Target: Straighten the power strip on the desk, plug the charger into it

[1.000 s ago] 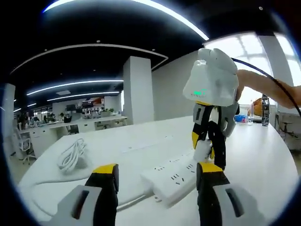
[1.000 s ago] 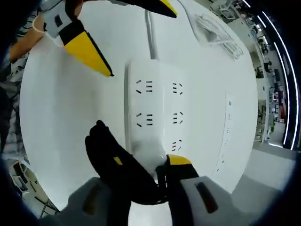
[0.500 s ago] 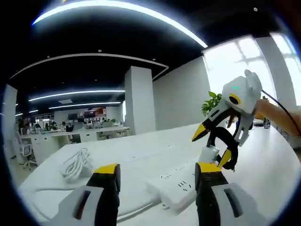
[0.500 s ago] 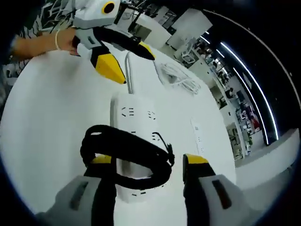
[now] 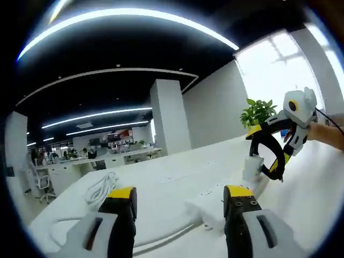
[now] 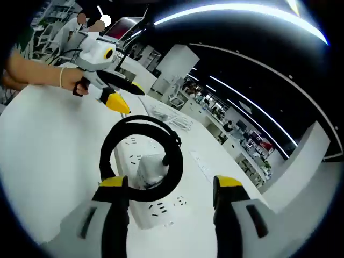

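Observation:
A white power strip (image 6: 156,207) lies flat on the white desk (image 6: 48,161). A white charger (image 6: 149,169) stands upright in one of its sockets, with a black cable loop (image 6: 141,124) rising around it. My right gripper (image 6: 170,183) is open, a jaw on either side of the charger and apart from it. In the left gripper view the strip (image 5: 212,207) lies low between the open jaws of my left gripper (image 5: 180,193). The charger (image 5: 252,166) stands at the strip's far end, under the right gripper (image 5: 269,148). The left gripper (image 6: 128,98), held by a hand, hovers past the strip.
A coiled white cable (image 5: 102,185) lies on the desk to the left, beyond the strip (image 6: 172,115). The strip's white cord (image 5: 161,236) runs off along the desk. A potted plant (image 5: 258,113) stands at the far end. Office desks and chairs fill the background.
My right gripper has opened, let go of the charger and drawn back; the charger now stands in the strip. Both views have tilted up toward the room.

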A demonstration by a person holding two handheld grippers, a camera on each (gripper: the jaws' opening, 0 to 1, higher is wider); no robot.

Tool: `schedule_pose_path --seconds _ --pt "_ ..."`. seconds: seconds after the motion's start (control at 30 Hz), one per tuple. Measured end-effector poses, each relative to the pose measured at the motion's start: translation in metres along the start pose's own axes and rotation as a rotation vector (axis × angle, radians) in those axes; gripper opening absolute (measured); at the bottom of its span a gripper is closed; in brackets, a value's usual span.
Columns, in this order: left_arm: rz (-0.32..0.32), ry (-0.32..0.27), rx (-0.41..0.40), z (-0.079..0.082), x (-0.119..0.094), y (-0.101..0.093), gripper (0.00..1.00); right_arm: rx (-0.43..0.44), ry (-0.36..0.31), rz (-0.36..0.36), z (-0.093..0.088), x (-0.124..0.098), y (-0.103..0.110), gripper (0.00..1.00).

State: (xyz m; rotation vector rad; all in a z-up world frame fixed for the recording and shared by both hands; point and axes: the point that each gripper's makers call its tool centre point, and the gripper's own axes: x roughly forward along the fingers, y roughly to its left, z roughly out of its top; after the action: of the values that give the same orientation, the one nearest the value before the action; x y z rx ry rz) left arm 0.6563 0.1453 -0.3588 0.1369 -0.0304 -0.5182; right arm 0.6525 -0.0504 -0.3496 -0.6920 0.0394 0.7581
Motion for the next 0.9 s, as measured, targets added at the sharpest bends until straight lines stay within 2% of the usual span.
schedule_pose_path --seconds 0.1,0.17,0.33,0.53,0.7,0.9 --pt "0.001 0.016 -0.044 -0.002 -0.005 -0.001 0.67 0.064 -0.029 -0.021 -0.003 -0.008 0.003 0.63" --pt "-0.006 0.005 -0.047 0.003 -0.011 -0.004 0.67 0.077 -0.044 -0.014 -0.001 -0.012 0.006 0.64" --pt "-0.015 -0.041 -0.094 0.017 -0.022 -0.008 0.67 0.176 -0.094 0.0 0.007 -0.02 0.011 0.66" --pt "-0.03 -0.038 -0.127 0.02 -0.027 -0.013 0.67 0.211 -0.127 0.009 0.015 -0.031 0.015 0.69" --pt "-0.038 -0.059 -0.137 0.027 -0.028 -0.015 0.67 0.249 -0.168 0.008 0.024 -0.041 0.015 0.69" --pt "-0.043 -0.059 -0.177 0.032 -0.034 -0.015 0.67 0.335 -0.225 0.022 0.034 -0.055 0.015 0.72"
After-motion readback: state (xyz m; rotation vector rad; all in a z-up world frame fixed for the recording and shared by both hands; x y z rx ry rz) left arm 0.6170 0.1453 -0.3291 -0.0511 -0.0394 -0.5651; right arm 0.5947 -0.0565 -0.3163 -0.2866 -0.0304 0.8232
